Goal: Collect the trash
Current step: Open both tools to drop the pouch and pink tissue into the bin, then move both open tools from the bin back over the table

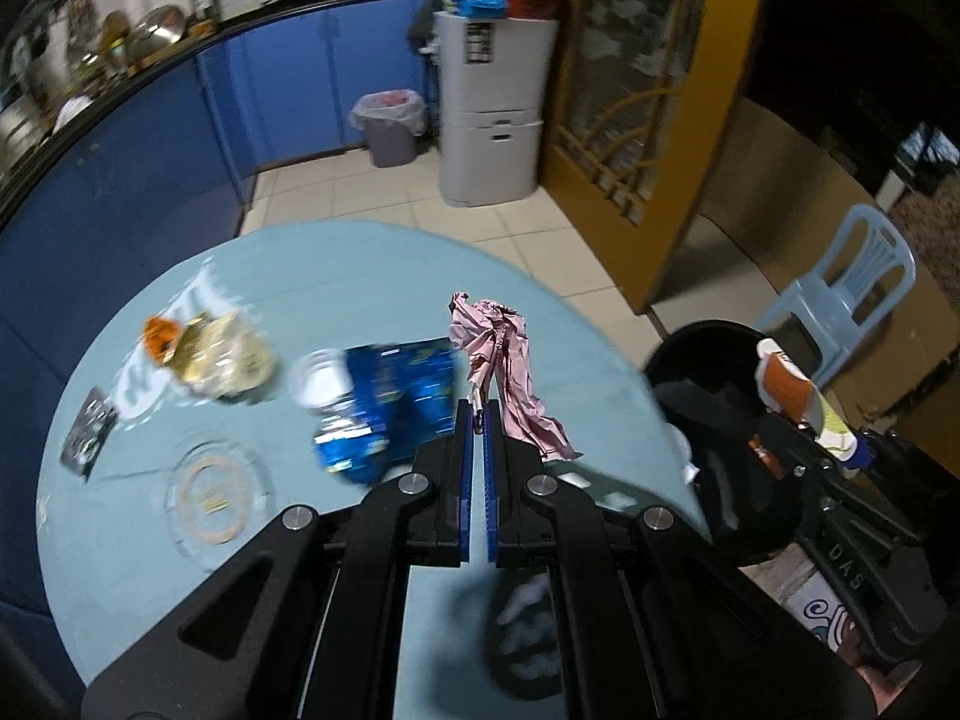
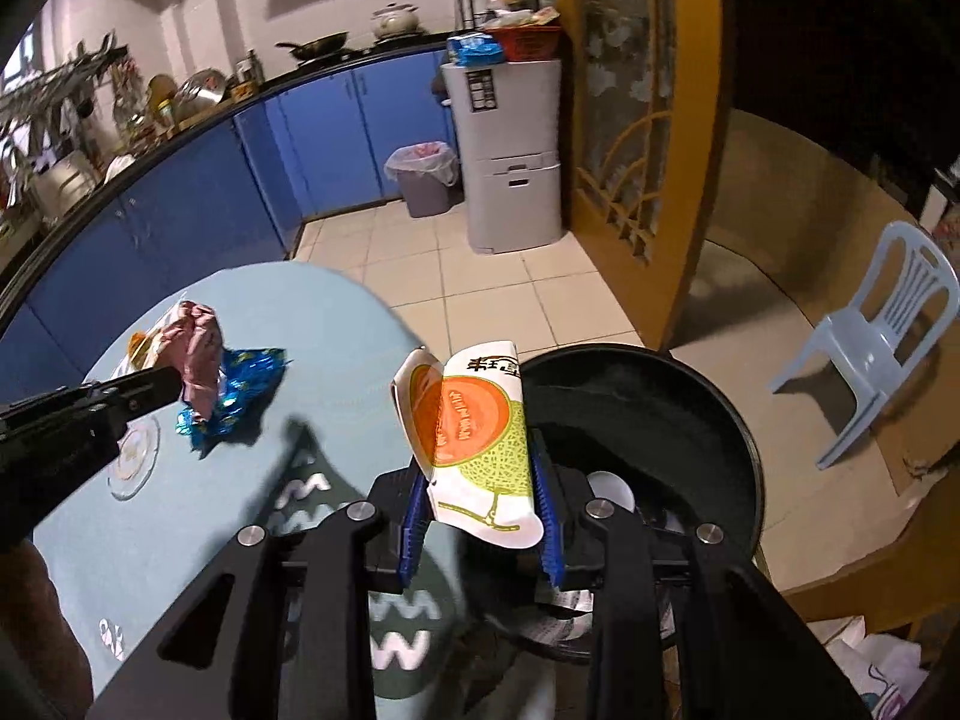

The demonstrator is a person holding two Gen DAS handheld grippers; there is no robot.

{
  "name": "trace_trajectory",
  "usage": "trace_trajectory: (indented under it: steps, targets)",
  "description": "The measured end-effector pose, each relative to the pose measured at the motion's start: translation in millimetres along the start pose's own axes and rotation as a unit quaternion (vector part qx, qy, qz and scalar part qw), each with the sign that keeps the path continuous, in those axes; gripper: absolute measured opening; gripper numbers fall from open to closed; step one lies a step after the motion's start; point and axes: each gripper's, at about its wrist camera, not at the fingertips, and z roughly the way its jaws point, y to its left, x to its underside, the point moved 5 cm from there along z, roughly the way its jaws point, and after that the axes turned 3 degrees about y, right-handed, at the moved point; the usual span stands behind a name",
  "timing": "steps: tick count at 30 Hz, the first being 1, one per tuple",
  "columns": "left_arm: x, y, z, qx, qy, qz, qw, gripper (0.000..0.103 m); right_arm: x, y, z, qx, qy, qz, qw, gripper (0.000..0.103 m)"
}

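My left gripper (image 1: 477,414) is shut on a crumpled pink wrapper (image 1: 510,372) and holds it above the round light-blue table (image 1: 336,276); the wrapper also shows in the right wrist view (image 2: 201,354). My right gripper (image 2: 480,468) is shut on a white carton with an orange and green melon print (image 2: 480,438), held at the rim of the black trash bin (image 2: 708,408). The bin (image 1: 714,360) and the carton (image 1: 792,396) show at the right of the left wrist view. A blue foil bag (image 1: 390,408) lies on the table below the pink wrapper.
A yellowish wrapper (image 1: 222,354), a small dark packet (image 1: 90,438) and a glass ashtray (image 1: 210,492) lie on the table's left. Blue kitchen cabinets (image 2: 210,198), a grey lined bin (image 2: 426,180), a grey fridge (image 2: 510,150) and a pale blue plastic chair (image 2: 882,330) stand around.
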Motion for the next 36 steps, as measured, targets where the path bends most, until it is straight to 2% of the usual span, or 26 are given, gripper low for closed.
trace_trajectory:
  steps: [15, 21, 26, 27, 28, 29, 30, 36]
  targets:
    - [-34, -128, 38, 0.037, 0.008, 0.092, 0.9951, 0.004, 1, -78, 10, 0.015, 0.0, 0.076, 0.997, 0.032]
    - [-41, -153, 54, 0.037, 0.016, 0.104, 0.9937, 0.006, 5, -99, 17, 0.027, 0.006, 0.092, 0.995, 0.032]
    - [-43, -160, 72, 0.044, 0.05, 0.103, 0.9924, 0.007, 8, -109, 30, 0.021, 0.021, 0.105, 0.994, 0.033]
    - [-42, -159, 75, 0.043, 0.053, 0.102, 0.9925, 0.007, 9, -109, 32, 0.014, 0.022, 0.107, 0.994, 0.041]
    - [-41, -157, 77, 0.049, 0.059, 0.097, 0.9923, 0.007, 9, -109, 34, 0.008, 0.024, 0.107, 0.994, 0.069]
    - [-40, -157, 80, 0.058, 0.066, 0.093, 0.9917, 0.007, 10, -109, 35, 0.005, 0.025, 0.107, 0.994, 0.084]
    - [-39, -156, 81, 0.063, 0.071, 0.091, 0.9913, 0.007, 10, -108, 36, -0.001, 0.022, 0.104, 0.994, 0.09]
    - [-34, -149, 86, 0.057, 0.084, 0.082, 0.9914, 0.007, 12, -103, 41, -0.003, 0.032, 0.099, 0.995, 0.09]
